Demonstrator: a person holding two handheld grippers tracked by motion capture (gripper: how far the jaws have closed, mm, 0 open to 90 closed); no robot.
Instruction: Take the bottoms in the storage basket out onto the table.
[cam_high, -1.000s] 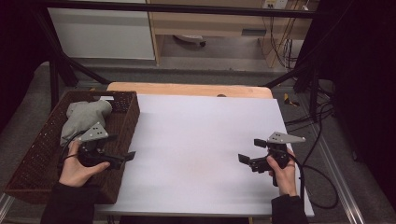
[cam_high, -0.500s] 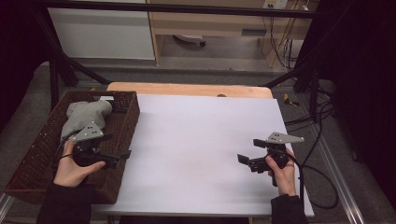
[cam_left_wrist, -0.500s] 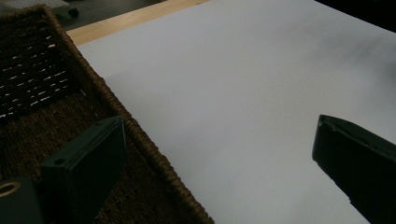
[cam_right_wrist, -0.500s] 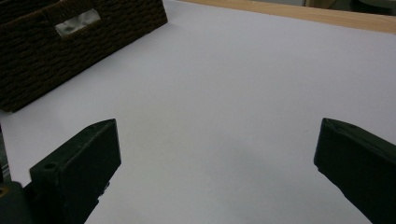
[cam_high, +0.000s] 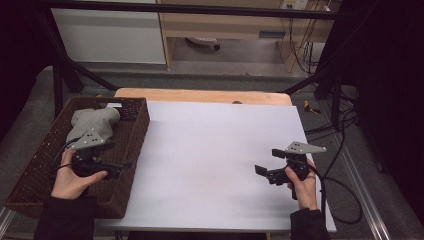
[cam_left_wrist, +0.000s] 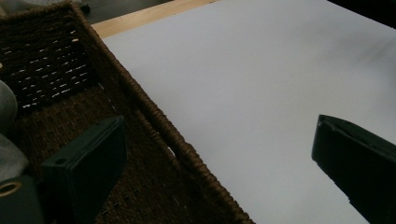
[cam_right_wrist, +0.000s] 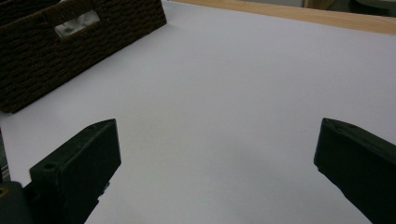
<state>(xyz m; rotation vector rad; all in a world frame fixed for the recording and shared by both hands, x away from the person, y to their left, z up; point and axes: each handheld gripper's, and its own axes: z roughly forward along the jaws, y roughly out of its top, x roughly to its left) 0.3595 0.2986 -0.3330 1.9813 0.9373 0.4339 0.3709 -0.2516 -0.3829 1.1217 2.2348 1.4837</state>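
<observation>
A brown wicker basket stands at the table's left edge with a grey cloth bunched in its far end. My left gripper hovers over the basket's right wall, open and holding nothing. In the left gripper view the basket rim runs between the jaws of the left gripper, and a bit of grey cloth shows at the left edge. My right gripper stands open low over the white table top, near the right front. The right gripper view shows the right gripper empty, with the basket far off.
A white sheet covers the table, with a strip of bare wood along the far edge. Black cables trail off the table's right side. Black frame poles stand behind the basket.
My left gripper has drifted a little to the left, further over the basket. The right gripper has hardly moved.
</observation>
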